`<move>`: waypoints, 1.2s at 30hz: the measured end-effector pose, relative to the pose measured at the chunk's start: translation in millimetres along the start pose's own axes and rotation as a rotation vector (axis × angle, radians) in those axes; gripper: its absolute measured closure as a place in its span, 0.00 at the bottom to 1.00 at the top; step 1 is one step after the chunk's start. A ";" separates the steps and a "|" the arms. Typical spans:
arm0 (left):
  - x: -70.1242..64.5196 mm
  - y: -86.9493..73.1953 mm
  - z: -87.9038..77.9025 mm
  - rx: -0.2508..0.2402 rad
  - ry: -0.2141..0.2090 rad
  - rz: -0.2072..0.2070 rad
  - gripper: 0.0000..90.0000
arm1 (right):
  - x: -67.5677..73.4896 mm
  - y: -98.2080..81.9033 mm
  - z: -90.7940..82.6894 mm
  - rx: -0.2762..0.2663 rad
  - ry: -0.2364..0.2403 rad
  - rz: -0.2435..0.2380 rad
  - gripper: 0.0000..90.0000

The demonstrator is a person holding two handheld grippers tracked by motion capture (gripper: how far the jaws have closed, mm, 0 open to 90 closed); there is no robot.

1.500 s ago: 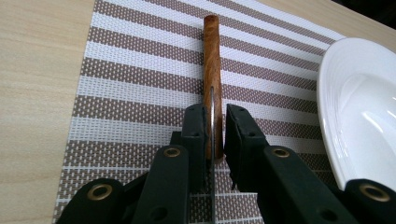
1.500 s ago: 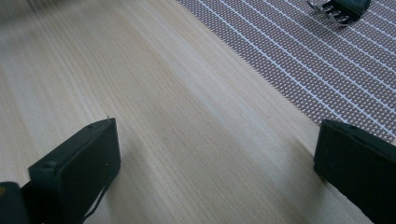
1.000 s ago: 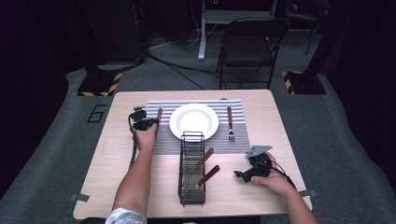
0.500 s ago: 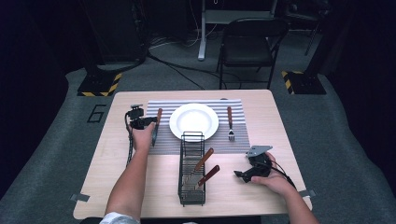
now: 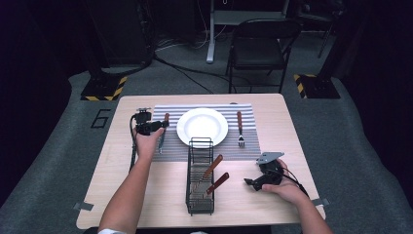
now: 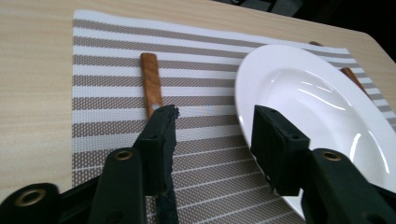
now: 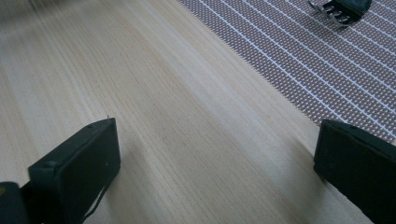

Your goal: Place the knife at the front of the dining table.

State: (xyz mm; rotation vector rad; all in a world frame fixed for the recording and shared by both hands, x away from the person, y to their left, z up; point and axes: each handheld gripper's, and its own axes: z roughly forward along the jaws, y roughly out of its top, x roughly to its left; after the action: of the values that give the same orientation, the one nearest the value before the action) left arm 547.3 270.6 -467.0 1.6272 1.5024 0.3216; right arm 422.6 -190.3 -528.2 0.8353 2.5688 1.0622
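A pale wooden table (image 5: 146,195) stands on grey carpet in a dark room, with a black-and-yellow striped block at each far side and a folding chair (image 5: 258,48) behind. A striped mat (image 5: 170,146) lies across the far half. At its left edge lies a wood-handled knife (image 6: 150,84), flat on the mat just left of the white plate (image 5: 202,126). The left gripper (image 5: 155,126) hangs over the knife, its forearm coming up from the bottom edge; its jaws have just been opening and stand about half apart, with nothing pressed between them, the blade running under the left jaw. A fork (image 5: 239,129) lies right of the plate on the mat. In front of the plate a black wire rack (image 5: 199,178) holds two more wood-handled pieces of cutlery, tilted. At the right, the right gripper (image 5: 253,183) rests low near the table's near edge, pointing left, jaws wide apart over bare wood, holding nothing.
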 end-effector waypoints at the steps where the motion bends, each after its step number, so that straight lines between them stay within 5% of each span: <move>1: -2.4 0.5 -3.8 0.003 -0.017 0.020 0.53 | -0.1 0.0 0.0 0.000 0.000 -0.001 0.00; 6: -12.9 4.2 -26.9 0.011 -0.042 0.094 0.51 | -0.1 0.2 0.2 0.000 -0.001 0.000 0.00; 10: -19.9 7.7 -49.4 -0.042 -0.072 0.132 0.50 | -0.6 0.3 0.3 -0.001 -0.002 -0.005 0.00; 18: -35.7 10.1 -93.9 -0.096 -0.078 0.277 0.49 | -0.5 0.4 0.4 -0.001 -0.004 -0.004 0.00; 29: -40.5 -9.8 -125.8 -0.112 -0.069 0.336 0.49 | 0.3 0.7 0.8 -0.005 -0.008 0.008 0.00; 36: -35.2 -21.3 -129.8 -0.095 -0.051 0.347 0.49 | 0.3 0.7 0.8 -0.005 -0.009 0.009 0.00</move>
State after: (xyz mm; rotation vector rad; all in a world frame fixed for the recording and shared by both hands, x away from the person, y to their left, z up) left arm 434.2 290.3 -393.9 1.8034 1.1451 0.5294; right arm 422.9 -189.2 -528.3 0.8488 2.5569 1.0642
